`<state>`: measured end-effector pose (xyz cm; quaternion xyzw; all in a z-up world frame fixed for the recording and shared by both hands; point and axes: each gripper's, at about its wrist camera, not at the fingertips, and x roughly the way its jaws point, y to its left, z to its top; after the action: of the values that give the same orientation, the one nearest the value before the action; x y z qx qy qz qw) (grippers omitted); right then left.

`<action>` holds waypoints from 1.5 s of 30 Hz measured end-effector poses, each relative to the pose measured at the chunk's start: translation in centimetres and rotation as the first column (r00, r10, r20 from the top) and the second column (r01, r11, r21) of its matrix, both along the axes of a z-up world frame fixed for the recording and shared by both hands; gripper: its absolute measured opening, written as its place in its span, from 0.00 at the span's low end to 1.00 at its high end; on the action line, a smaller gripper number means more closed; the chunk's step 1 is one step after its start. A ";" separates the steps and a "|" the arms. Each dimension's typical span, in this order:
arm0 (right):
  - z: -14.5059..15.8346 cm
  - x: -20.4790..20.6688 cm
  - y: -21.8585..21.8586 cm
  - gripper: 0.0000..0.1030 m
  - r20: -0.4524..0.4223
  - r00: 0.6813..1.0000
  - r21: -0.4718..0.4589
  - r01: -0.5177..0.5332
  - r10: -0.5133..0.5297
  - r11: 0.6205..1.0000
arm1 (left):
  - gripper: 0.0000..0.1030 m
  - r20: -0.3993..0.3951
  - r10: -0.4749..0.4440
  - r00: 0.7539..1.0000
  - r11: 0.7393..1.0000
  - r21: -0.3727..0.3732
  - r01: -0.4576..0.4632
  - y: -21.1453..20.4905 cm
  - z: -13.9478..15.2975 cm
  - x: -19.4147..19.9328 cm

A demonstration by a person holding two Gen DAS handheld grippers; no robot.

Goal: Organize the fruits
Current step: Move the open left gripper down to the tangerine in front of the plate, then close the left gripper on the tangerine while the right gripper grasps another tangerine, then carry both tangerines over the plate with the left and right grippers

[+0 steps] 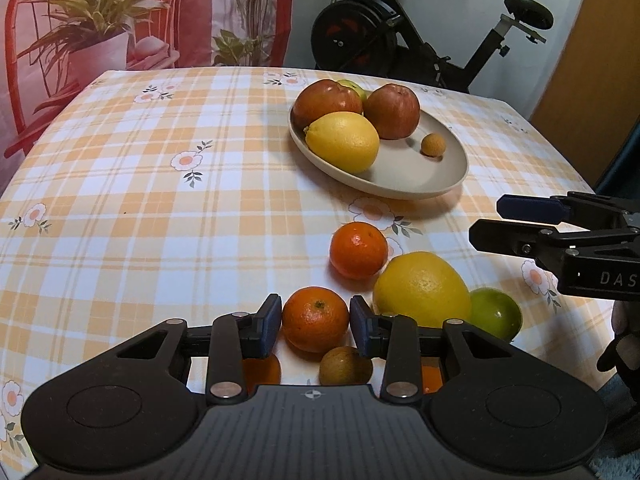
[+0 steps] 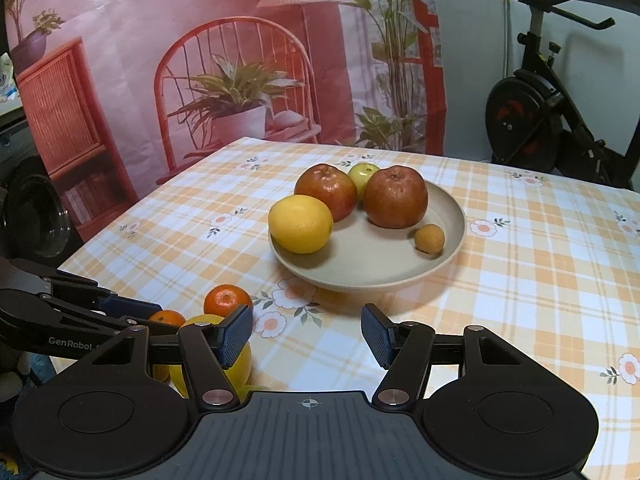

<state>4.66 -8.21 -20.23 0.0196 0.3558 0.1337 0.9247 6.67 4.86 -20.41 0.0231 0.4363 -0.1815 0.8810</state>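
A table under an orange-and-white checked cloth (image 1: 160, 184) with flower prints stands before a printed backdrop (image 2: 200, 60) of rattan chair and potted plants, an exercise bike (image 1: 420, 32) at two o'clock. On the cloth a beige plate (image 1: 448, 176) carries two red apples (image 1: 392, 110), a lemon (image 1: 344, 140), a small green fruit behind them and a little tan fruit (image 1: 432, 145). At five o'clock from the plate lie loose fruits: a mandarin (image 1: 358, 250), a large yellow citrus (image 1: 420, 288), a lime (image 1: 494, 312) and a small brownish fruit (image 1: 346, 366). The left gripper (image 1: 316, 320) has its blue pads at either side of a second mandarin (image 1: 315, 318), touching or just short of it; I cannot tell which. The right gripper (image 2: 306, 336) hangs spread apart over bare cloth at six o'clock from the plate, holding nothing.
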 end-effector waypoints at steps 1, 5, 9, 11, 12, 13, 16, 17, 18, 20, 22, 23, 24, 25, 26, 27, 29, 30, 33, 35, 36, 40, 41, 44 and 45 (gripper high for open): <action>0.0 0.0 0.0 0.56 -0.001 1.000 0.000 0.000 0.000 1.000 | 0.38 0.000 0.005 1.000 1.000 -0.001 -0.005 0.1 0.0 0.0; -0.1 0.1 0.0 0.56 -0.003 1.000 0.001 -0.001 0.001 1.000 | 0.38 -0.001 0.009 1.000 1.000 -0.004 -0.009 0.1 0.0 0.1; -0.2 0.1 0.2 0.56 -0.007 1.000 0.000 -0.003 0.003 1.000 | 0.38 0.001 0.010 1.000 1.000 -0.008 -0.010 0.2 0.0 0.1; -0.1 0.1 0.2 0.56 -0.006 1.000 0.000 -0.004 0.004 1.000 | 0.38 0.007 0.017 1.000 1.000 -0.015 -0.017 0.3 0.2 0.1; -0.1 0.1 0.2 0.56 -0.006 1.000 0.001 -0.004 0.004 1.000 | 0.38 0.009 0.023 1.000 1.000 -0.021 -0.022 0.4 0.2 0.2; -0.1 0.1 0.3 0.56 -0.006 1.000 0.000 -0.005 0.005 1.000 | 0.38 0.013 0.030 0.999 0.999 -0.029 -0.030 0.6 0.4 0.1; 0.1 0.0 0.5 0.56 0.001 1.000 -0.001 -0.016 0.016 1.000 | 0.38 0.024 0.054 0.998 0.997 -0.048 -0.053 1.2 0.9 0.1; 0.2 0.0 0.7 0.56 0.003 1.000 -0.002 -0.024 0.024 1.000 | 0.38 0.027 0.062 0.998 0.997 -0.055 -0.061 1.4 1.1 0.1; 0.4 0.0 0.9 0.56 0.006 0.999 -0.003 -0.033 0.033 0.999 | 0.38 0.031 0.071 0.997 0.996 -0.063 -0.069 1.7 1.3 0.0; 0.6 -0.1 1.5 0.55 0.010 0.998 -0.006 -0.057 0.057 0.998 | 0.38 0.038 0.090 0.995 0.993 -0.075 -0.087 2.2 1.8 -0.1; 0.9 -0.2 2.2 0.54 0.010 0.997 -0.010 -0.083 0.083 0.997 | 0.38 0.047 0.107 0.993 0.991 -0.082 -0.103 2.9 2.3 -0.2; 0.9 -0.2 2.6 0.53 0.008 0.995 -0.012 -0.097 0.097 0.995 | 0.38 0.051 0.113 0.992 0.990 -0.085 -0.108 3.1 2.5 -0.3; 1.1 -0.2 2.9 0.52 0.007 0.994 -0.015 -0.111 0.111 0.994 | 0.38 0.055 0.119 0.991 0.990 -0.087 -0.114 3.4 2.7 -0.4; 1.1 -0.2 3.4 0.51 0.007 0.992 -0.019 -0.127 0.127 0.992 | 0.38 0.060 0.125 0.990 0.989 -0.090 -0.120 3.8 2.9 -0.5; 1.2 -0.2 3.8 0.50 0.006 0.990 -0.022 -0.142 0.143 0.990 | 0.38 0.062 0.131 0.989 0.988 -0.092 -0.125 4.1 3.0 -0.6; 1.3 -0.3 4.2 0.48 0.004 0.987 -0.027 -0.158 0.159 0.987 | 0.38 0.065 0.137 0.988 0.987 -0.094 -0.131 4.4 3.1 -0.7; 1.5 -0.3 5.2 0.45 -0.003 0.981 -0.043 -0.193 0.193 0.980 | 0.38 0.070 0.157 0.985 0.983 -0.105 -0.149 5.3 3.4 -1.0; 1.6 -0.3 5.8 0.43 -0.007 0.977 -0.051 -0.214 0.214 0.975 | 0.38 0.070 0.167 0.984 0.981 -0.111 -0.158 5.6 3.4 -1.1; 1.9 -0.3 7.7 0.39 -0.020 0.961 -0.082 -0.278 0.277 0.957 | 0.38 0.069 0.194 0.979 0.975 -0.127 -0.184 6.6 3.4 -1.4; 1.9 -0.1 9.2 0.38 -0.038 0.947 -0.103 -0.322 0.320 0.941 | 0.38 0.068 0.204 0.977 0.972 -0.137 -0.194 7.0 3.4 -1.6; 1.8 -0.1 9.9 0.36 -0.054 0.939 -0.114 -0.344 0.340 0.932 | 0.38 0.069 0.205 0.976 0.971 -0.139 -0.194 7.1 3.4 -1.7; 1.0 0.1 13.0 0.35 -0.124 0.909 -0.155 -0.414 0.398 0.897 | 0.38 0.075 0.203 0.976 0.971 -0.147 -0.191 7.4 3.4 -2.0; 0.8 0.2 13.5 0.35 -0.135 0.907 -0.164 -0.418 0.399 0.894 | 0.38 0.075 0.204 0.976 0.970 -0.150 -0.191 7.5 3.4 -2.1; 0.2 0.3 14.5 0.35 -0.166 0.903 -0.176 -0.422 0.396 0.889 | 0.38 0.076 0.209 0.975 0.967 -0.162 -0.194 7.9 3.3 -2.2; 0.1 0.2 14.5 0.35 -0.169 0.903 -0.177 -0.423 0.396 0.889 | 0.38 0.075 0.211 0.975 0.966 -0.166 -0.197 8.1 3.2 -2.3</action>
<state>4.87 6.29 -20.12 -0.1447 0.4224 0.2860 0.8478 4.41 12.93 -17.17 -0.0832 0.3795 -0.1225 0.9133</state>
